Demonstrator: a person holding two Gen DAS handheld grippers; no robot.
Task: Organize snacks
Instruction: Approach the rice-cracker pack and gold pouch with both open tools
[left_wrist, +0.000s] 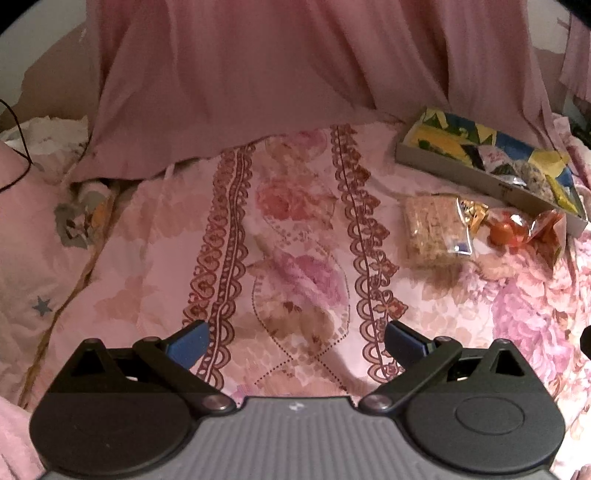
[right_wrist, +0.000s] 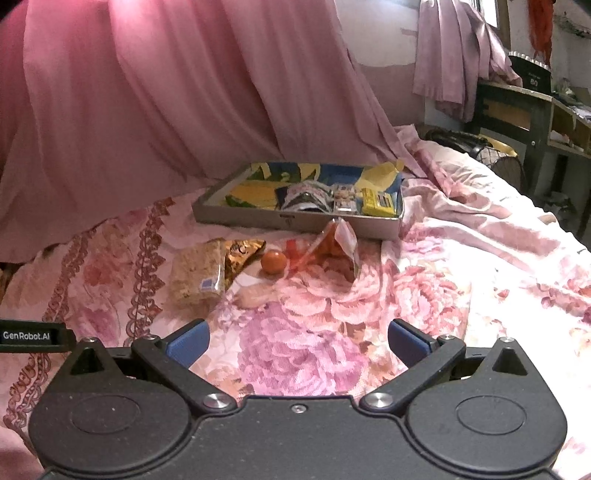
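Snacks, a crumbly cereal bar (right_wrist: 197, 271), foil wrapper (right_wrist: 242, 254) and round orange sweet (right_wrist: 273, 262), lie ahead of the right gripper (right_wrist: 295, 341), both grippers spread empty; likely light and slippery, best pinched across wrapper edges

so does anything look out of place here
Yes: four snacks lie loose on the bedspread in front of the tray instead of in it: a crispy grain bar, a gold wrapper, an orange ball and an orange packet.
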